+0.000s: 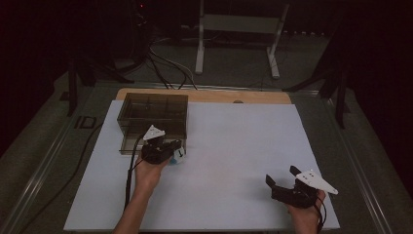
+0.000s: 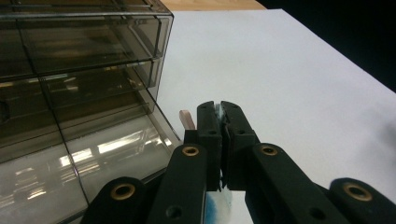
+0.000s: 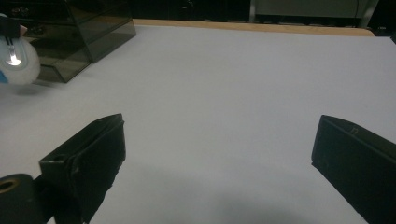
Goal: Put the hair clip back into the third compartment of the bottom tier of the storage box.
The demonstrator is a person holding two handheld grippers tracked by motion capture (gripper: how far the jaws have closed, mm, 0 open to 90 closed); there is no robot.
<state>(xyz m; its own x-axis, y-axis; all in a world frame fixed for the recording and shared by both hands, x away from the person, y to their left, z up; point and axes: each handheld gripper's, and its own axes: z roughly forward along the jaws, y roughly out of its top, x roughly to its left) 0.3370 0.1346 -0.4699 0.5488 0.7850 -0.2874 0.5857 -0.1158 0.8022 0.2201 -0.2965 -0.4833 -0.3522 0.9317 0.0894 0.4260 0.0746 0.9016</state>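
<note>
Left gripper [image 1: 171, 149] has its jaws clenched on a small white-and-blue packet [image 1: 178, 155] right by the smoky drawer box [image 1: 153, 113] near the table's far-left corner, not stowed yet, while right gripper [image 1: 283, 178] idles wide apart.

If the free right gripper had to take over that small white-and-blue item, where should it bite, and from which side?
Probably the white rounded end that sticks out past the left gripper. Come in from the open table side, since the smoky transparent drawer box blocks the far side. The right gripper is open with nothing between its jaws.
</note>
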